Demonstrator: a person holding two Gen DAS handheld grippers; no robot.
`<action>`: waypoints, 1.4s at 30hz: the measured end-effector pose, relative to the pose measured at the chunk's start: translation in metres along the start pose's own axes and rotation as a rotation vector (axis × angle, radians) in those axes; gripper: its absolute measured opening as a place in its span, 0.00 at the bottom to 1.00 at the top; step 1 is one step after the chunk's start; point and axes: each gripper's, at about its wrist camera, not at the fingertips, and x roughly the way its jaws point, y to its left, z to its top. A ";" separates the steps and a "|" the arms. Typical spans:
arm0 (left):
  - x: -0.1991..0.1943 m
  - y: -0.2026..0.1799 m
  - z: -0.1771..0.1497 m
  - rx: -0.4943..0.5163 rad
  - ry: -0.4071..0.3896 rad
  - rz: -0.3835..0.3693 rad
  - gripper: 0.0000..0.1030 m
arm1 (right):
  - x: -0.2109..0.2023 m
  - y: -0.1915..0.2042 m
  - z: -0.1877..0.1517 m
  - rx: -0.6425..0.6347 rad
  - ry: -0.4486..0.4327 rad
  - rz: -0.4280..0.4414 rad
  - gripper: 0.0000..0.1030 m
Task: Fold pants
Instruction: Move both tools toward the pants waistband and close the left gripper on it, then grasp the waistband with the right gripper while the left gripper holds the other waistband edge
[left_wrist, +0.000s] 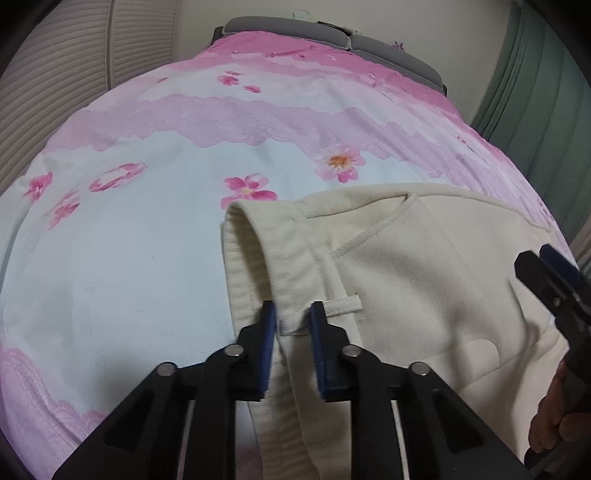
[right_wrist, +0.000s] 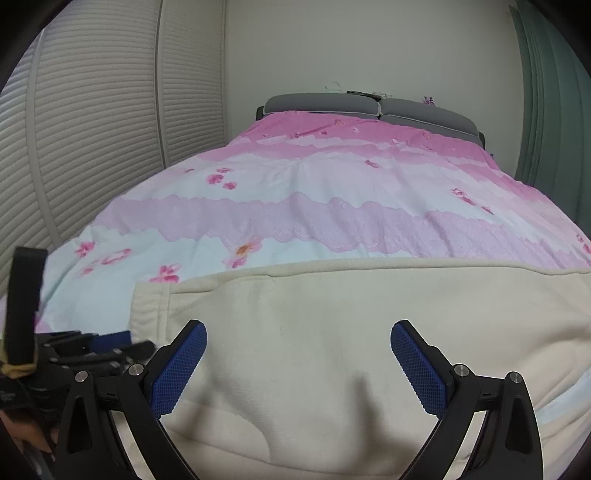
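Note:
Cream pants (left_wrist: 399, 266) lie on the bed, waistband to the left, with a pocket seam and a belt loop (left_wrist: 341, 307) showing. My left gripper (left_wrist: 292, 314) is shut on the waistband (left_wrist: 291, 254) edge, fabric pinched between its blue pads. My right gripper (right_wrist: 299, 339) is open and empty, hovering just over the middle of the pants (right_wrist: 332, 332). The right gripper also shows at the right edge of the left wrist view (left_wrist: 546, 266). The left gripper shows low at the left of the right wrist view (right_wrist: 110, 343).
The bed has a pink and pale blue floral cover (left_wrist: 147, 240). Grey pillows (right_wrist: 369, 107) lie at the head. A louvred wardrobe (right_wrist: 92, 147) stands on the left and a green curtain (right_wrist: 546, 92) on the right.

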 end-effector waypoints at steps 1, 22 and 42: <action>0.000 0.003 0.000 -0.004 0.004 -0.006 0.15 | 0.002 -0.001 -0.001 0.005 0.006 -0.002 0.98; -0.038 0.014 -0.003 0.013 -0.066 0.114 0.01 | -0.011 0.007 0.001 -0.016 -0.003 0.012 0.98; 0.019 -0.094 0.136 0.540 0.027 -0.099 0.76 | 0.077 -0.087 0.111 -0.549 0.183 0.365 0.97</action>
